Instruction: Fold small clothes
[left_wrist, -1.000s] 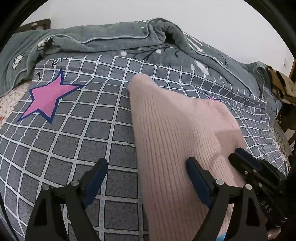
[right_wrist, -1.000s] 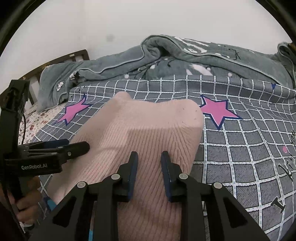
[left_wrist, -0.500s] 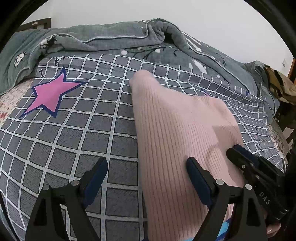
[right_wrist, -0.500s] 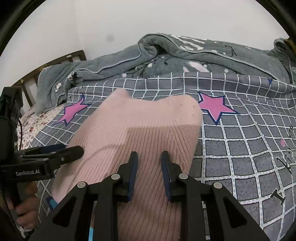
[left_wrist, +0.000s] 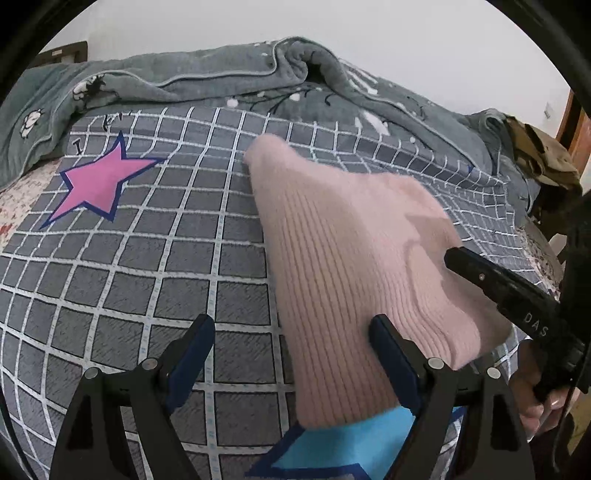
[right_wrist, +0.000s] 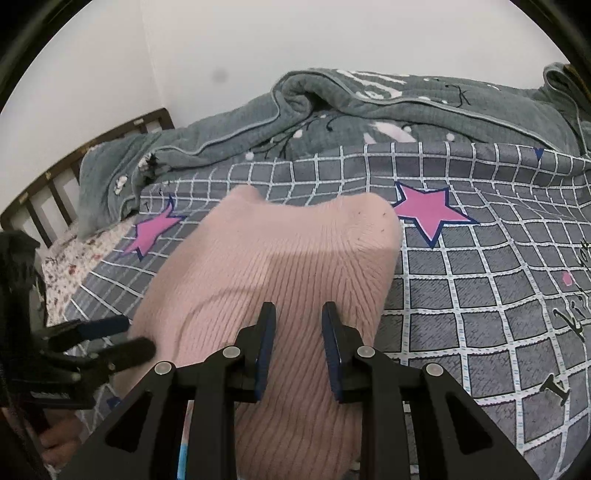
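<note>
Folding looks mid-way to me: from the left wrist camera the pink knit garment (left_wrist: 354, 280) lies on the grid-patterned bedspread (left_wrist: 147, 258), a doubled, ribbed slab running from about six o'clock up toward twelve, its far corner rounded and fuzzy, its near right edge plump like a fold. The left gripper (left_wrist: 291, 354) stands wide open, one blue-padded finger over bare bedspread at seven o'clock, the other over the knit at five o'clock; it grips nothing. At three o'clock the other tool's black fingers reach in across the garment's right edge. A pink star (left_wrist: 99, 184) is printed at ten o'clock, and a grey quilt (left_wrist: 221, 81) is bunched at twelve. From the right wrist camera the same garment fills the middle, its far edge at twelve o'clock slightly dipped between two soft corners, a faint crease crossing it. The right gripper (right_wrist: 299, 347) hovers over the knit at six o'clock with its fingers a narrow gap apart and parallel; whether cloth is pinched between them I cannot tell. Next, I would judge, one near edge needs a firm pinch and a carry over toward the far edge, keeping the layers from sliding, since this soft knit will slump.
</note>
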